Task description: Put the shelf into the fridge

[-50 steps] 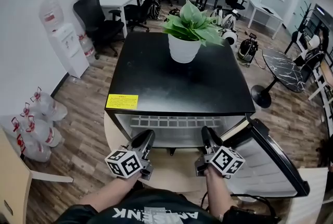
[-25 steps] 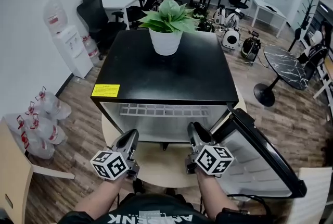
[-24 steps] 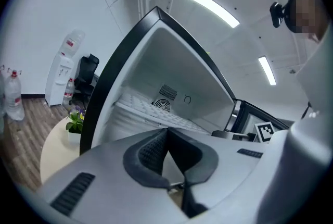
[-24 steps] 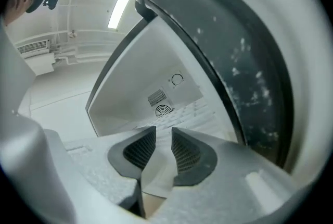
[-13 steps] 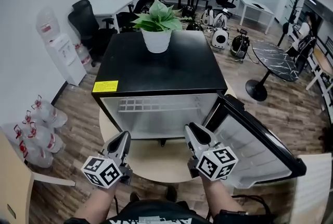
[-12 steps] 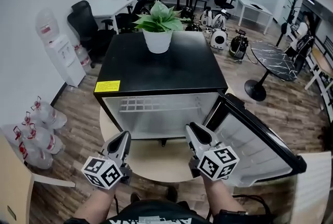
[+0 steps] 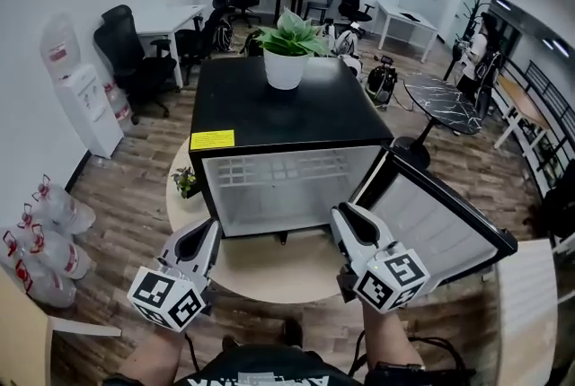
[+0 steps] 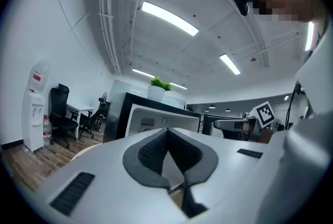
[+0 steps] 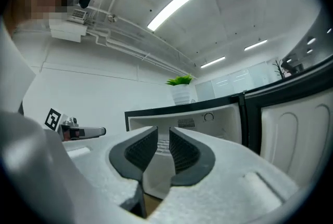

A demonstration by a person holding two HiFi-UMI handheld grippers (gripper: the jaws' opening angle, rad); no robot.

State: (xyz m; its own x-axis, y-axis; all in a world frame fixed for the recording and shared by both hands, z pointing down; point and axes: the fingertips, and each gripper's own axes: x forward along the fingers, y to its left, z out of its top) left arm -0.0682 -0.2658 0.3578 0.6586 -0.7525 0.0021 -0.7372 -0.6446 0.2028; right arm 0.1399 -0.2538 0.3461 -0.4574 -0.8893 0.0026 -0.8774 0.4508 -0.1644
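The black mini fridge (image 7: 287,119) stands with its door (image 7: 431,223) swung open to the right. A white wire shelf (image 7: 292,169) lies level in the upper part of its white interior. My left gripper (image 7: 209,230) is held in front of the fridge's lower left, shut and empty. My right gripper (image 7: 344,214) is in front of the lower right, beside the door; its jaws are closing with a narrow gap and nothing between them. Both grippers are clear of the fridge. The left gripper view shows the pads of the left gripper (image 8: 167,134) meeting. In the right gripper view the right gripper (image 9: 163,137) points at the fridge's opening (image 9: 208,113).
A potted plant (image 7: 287,52) stands on the fridge's top. The fridge sits on a round wooden table (image 7: 269,263). A water dispenser (image 7: 76,97) and water bottles (image 7: 45,232) are at the left wall. Office chairs (image 7: 126,52) and desks fill the back of the room.
The head view has backed away from the fridge, so more of its interior and door shows. Both grippers have drawn back from the opening. The shelf stays inside.
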